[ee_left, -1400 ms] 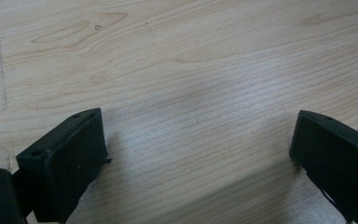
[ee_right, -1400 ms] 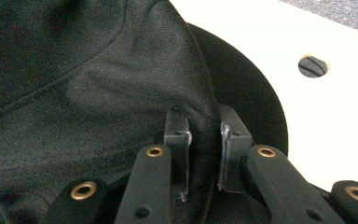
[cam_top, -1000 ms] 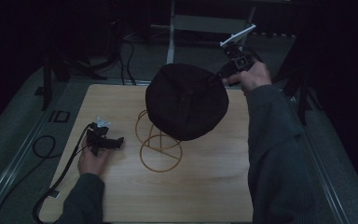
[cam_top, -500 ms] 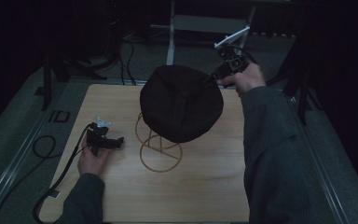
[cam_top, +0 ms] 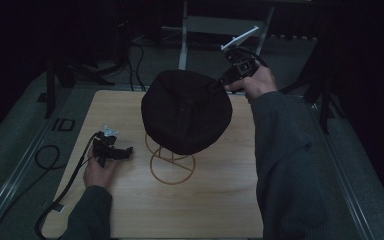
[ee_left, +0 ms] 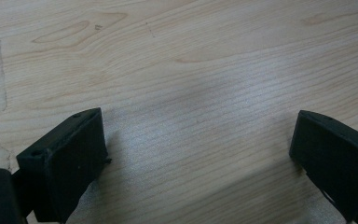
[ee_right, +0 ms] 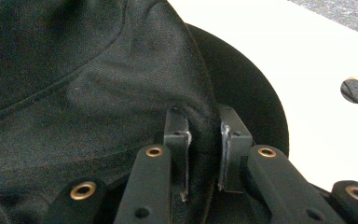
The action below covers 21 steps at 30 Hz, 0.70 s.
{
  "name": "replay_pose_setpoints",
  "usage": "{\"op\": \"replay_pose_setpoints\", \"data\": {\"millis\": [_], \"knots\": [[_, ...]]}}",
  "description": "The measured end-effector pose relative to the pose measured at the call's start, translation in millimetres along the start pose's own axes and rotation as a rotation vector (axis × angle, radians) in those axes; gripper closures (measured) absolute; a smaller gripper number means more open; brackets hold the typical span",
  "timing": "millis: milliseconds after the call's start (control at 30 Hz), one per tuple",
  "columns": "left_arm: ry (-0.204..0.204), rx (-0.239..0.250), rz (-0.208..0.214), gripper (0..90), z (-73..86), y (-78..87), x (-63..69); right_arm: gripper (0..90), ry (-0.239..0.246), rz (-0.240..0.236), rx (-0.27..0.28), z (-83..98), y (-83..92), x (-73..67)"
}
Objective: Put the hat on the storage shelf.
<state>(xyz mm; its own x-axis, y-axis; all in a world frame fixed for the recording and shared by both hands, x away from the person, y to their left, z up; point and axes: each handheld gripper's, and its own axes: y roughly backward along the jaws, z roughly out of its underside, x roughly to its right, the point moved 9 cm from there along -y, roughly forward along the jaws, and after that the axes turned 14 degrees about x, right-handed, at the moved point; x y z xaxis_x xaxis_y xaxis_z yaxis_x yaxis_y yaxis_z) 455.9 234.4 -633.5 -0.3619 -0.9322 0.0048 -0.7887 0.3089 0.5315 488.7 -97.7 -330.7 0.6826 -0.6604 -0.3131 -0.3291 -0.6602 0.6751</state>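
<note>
Reaching out over the far desk (cam_top: 215, 200) edge, your right hand-held gripper (cam_top: 226, 81) pinches the black hat's (cam_top: 186, 111) rim, holding it above the wire stand (cam_top: 172, 167). Your left hand-held gripper (cam_top: 125, 151) rests low on the desk, jaws apart.

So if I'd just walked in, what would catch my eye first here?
Most likely the big dark hat held in the air above the middle of the wooden table, pinched at its far right edge by the right gripper. Just beneath it stands a thin golden wire stand. At the table's left side, the left gripper lies low over bare wood with its jaws wide apart.
</note>
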Motion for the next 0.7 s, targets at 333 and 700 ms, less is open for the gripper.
{"op": "replay_pose_setpoints", "data": {"millis": [333,700], "knots": [[0.0,0.001,0.0,3.4,0.0,0.1,0.0,77.1,0.024,-0.01,-0.025,6.6,-17.7,-12.5],[0.001,0.001,0.0,3.4,0.0,0.1,0.0,76.8,0.032,-0.004,-0.044,9.6,-32.9,-15.6]]}}
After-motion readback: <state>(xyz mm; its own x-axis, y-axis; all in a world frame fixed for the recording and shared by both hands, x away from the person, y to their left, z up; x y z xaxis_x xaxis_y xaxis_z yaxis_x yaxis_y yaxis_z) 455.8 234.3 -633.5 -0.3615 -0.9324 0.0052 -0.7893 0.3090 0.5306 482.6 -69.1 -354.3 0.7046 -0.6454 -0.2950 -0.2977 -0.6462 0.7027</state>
